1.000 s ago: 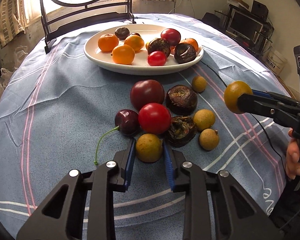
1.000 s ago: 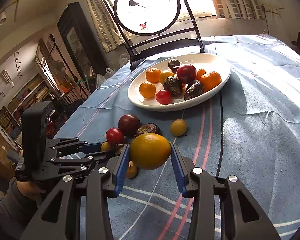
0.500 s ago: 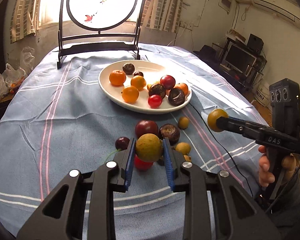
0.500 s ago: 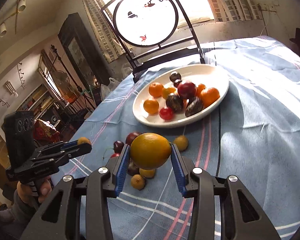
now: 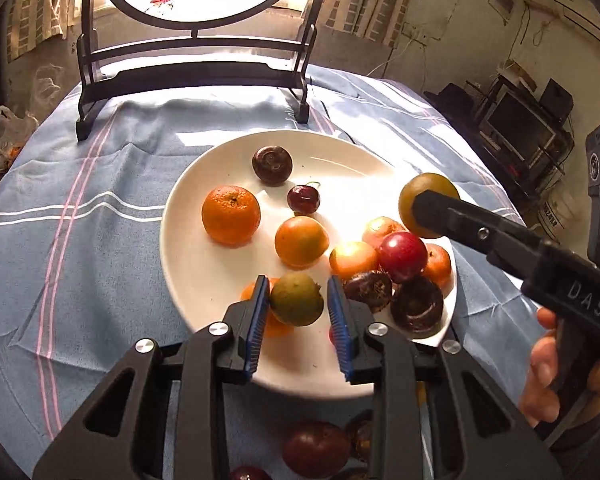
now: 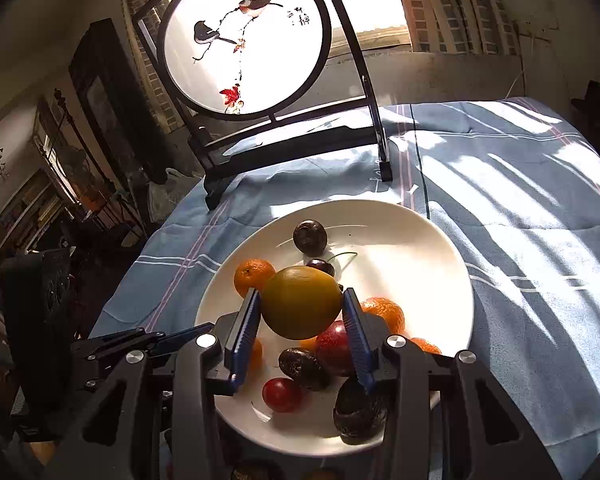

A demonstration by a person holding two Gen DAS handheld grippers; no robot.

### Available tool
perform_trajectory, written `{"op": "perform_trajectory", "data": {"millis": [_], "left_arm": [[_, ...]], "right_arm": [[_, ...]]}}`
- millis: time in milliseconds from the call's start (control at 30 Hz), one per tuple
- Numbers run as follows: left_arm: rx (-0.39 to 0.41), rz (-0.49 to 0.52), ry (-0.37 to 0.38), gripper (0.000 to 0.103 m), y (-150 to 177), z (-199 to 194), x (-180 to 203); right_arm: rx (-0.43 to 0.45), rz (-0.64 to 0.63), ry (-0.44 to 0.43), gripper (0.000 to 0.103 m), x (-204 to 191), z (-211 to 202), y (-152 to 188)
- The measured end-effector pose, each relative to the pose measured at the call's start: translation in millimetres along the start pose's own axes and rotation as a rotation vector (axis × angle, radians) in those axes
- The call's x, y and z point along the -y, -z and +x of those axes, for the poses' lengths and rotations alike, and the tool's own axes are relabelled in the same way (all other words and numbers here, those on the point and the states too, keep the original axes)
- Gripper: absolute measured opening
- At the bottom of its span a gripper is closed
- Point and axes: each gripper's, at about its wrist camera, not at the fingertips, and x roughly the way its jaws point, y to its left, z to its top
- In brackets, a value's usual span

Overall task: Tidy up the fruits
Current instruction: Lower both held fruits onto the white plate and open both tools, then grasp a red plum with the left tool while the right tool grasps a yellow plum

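Note:
A white plate (image 5: 204, 272) on the blue striped cloth holds several oranges, dark plums, cherries and red tomatoes. My left gripper (image 5: 297, 286) hangs over the plate's near side with a small green-brown fruit (image 5: 296, 304) between its jaws. The jaws are opening; the left pad touches the fruit and a thin gap shows at the right pad. My right gripper (image 6: 302, 308) is shut on a large yellow-green fruit (image 6: 302, 300) above the middle of the plate (image 6: 400, 264). In the left wrist view that fruit (image 5: 424, 188) sits over the plate's right side.
A round painted screen on a black stand (image 5: 196, 64) rises just behind the plate. Loose dark fruits (image 5: 316, 448) lie on the cloth below my left gripper. A person's hand (image 5: 544, 364) grips the right handle. A dark cable (image 6: 420, 184) runs across the cloth.
Both grippers have travelled from the loose fruit pile to above the plate, each carrying its fruit. The left jaws, tight on the small fruit before, have parted slightly.

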Motion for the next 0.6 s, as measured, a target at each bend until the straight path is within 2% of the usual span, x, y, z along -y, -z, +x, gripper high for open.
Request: {"op": "perform_trajectory", "data": {"millis": [33,100,133,300,333,400,500,600], "left_arm": [[0.006,-0.009,-0.007,0.039,-2.2,2.2,-1.3],[0.029,-0.023,-0.013,0.054,-1.7,-3.2,-2.6],[0.046,-0.031,-0.006,0.057,0.7,-9.6,-4.1],[0.078,0.035,0.024,0.058,41.4,-52.5,4.9],[0.074,0.066,0.029,0.060,55.0,-60.3,9.4],[0.066,0.128,0.012,0.070,85.3,-72.0,18.0],[0.016,0.180,0.002,0.070,124.7,-74.0,22.8],[-0.021,0.204,-0.034,0.070,147.0,-67.8,21.3]], "right_arm": [[0.008,-0.002,0.014,0.044,0.8,2.9,0.5],[0.041,0.005,0.030,0.051,2.8,-2.1,3.2],[0.054,0.013,0.017,0.053,3.8,-8.3,6.3],[0.087,-0.012,-0.016,0.054,2.6,-56.1,40.9],[0.089,-0.010,-0.022,0.056,3.7,-66.2,53.1],[0.080,-0.008,-0.042,0.058,6.7,-83.7,80.5],[0.069,-0.011,-0.054,0.058,9.7,-102.1,119.4],[0.068,0.006,-0.078,0.058,13.6,-112.4,146.5]]}}
